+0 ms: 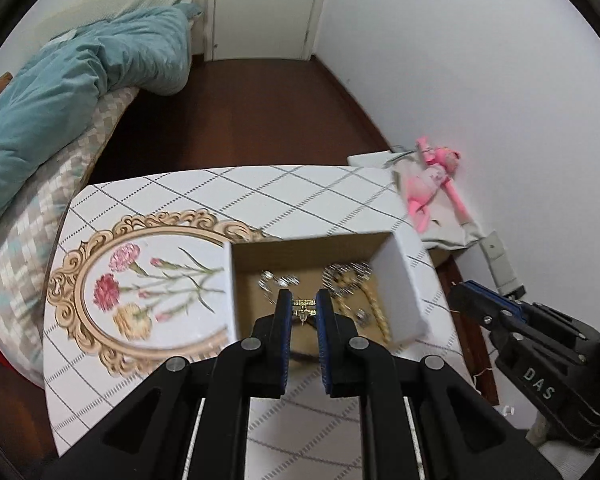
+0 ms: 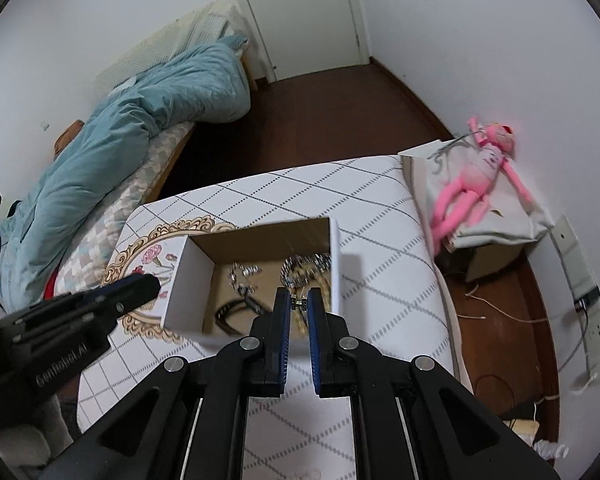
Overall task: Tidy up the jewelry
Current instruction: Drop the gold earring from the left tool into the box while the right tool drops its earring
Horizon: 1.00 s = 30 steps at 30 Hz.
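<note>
A white cardboard box (image 1: 406, 280) with a brown inside stands on the table and holds several pieces of jewelry: silver pieces (image 1: 278, 280), a silver bracelet (image 1: 346, 274) and a gold chain (image 1: 374, 304). My left gripper (image 1: 304, 306) is above the box, shut on a small gold piece (image 1: 304, 307). My right gripper (image 2: 299, 302) is over the box's right side (image 2: 335, 264), shut on a small gold and silver piece (image 2: 299, 301). A dark band (image 2: 228, 314) lies in the box. Each gripper shows in the other's view: the right (image 1: 466, 294), the left (image 2: 146, 286).
The table (image 1: 260, 192) has a white diamond-pattern cloth with a gold-framed flower print (image 1: 140, 280). A bed with a teal duvet (image 1: 80, 76) is to the left. A pink plush toy (image 2: 472, 180) lies on a covered box at the right wall. Cables lie on the floor (image 2: 496, 312).
</note>
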Available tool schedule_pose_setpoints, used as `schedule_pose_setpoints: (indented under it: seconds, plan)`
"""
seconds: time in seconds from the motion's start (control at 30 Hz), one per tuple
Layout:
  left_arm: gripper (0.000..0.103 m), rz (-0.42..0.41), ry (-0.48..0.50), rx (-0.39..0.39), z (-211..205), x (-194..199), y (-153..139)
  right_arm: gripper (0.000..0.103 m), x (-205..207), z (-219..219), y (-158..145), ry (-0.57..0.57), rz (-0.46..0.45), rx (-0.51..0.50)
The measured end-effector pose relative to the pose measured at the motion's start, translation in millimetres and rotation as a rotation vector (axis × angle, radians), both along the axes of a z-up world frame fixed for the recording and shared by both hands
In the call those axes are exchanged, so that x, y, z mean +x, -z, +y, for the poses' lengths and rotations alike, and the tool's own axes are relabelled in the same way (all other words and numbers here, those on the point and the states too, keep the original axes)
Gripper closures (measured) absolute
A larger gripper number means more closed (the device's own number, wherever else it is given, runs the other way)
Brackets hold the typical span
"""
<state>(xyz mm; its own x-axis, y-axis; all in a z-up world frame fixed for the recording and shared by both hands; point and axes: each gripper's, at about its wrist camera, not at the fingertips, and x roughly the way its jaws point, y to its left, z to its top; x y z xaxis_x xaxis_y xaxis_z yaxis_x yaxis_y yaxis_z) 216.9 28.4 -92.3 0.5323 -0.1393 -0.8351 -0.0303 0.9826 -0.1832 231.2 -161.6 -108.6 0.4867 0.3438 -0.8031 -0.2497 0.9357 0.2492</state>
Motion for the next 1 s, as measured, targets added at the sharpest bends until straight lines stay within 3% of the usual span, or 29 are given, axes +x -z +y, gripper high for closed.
schedule_pose_setpoints:
  seconds: [0.2,0.5,0.6,0.67,0.8,0.83,0.87,1.0]
  plan:
    - [0.094,0.070,-0.002,0.028,11,33,18,0.094,54,16,17,-0.023,0.101,-0.016]
    - [0.088,0.179,-0.027,0.042,17,56,34,0.093,87,36,45,-0.077,0.228,-0.120]
    - [0.070,0.163,-0.042,0.051,18,52,32,0.088,86,34,47,-0.074,0.234,-0.133]
    - [0.042,0.146,-0.061,0.075,20,49,30,0.078,83,33,45,-0.070,0.225,-0.145]
    - [0.035,0.134,-0.101,0.104,26,44,28,0.074,77,27,37,-0.050,0.197,-0.173]
    - [0.028,0.134,-0.112,0.118,27,41,28,0.071,76,26,35,-0.045,0.189,-0.184]
    - [0.020,0.129,-0.118,0.125,29,39,28,0.066,74,24,34,-0.040,0.177,-0.193]
    - [0.007,0.098,-0.147,0.170,33,26,32,0.040,65,17,32,-0.004,0.135,-0.266]
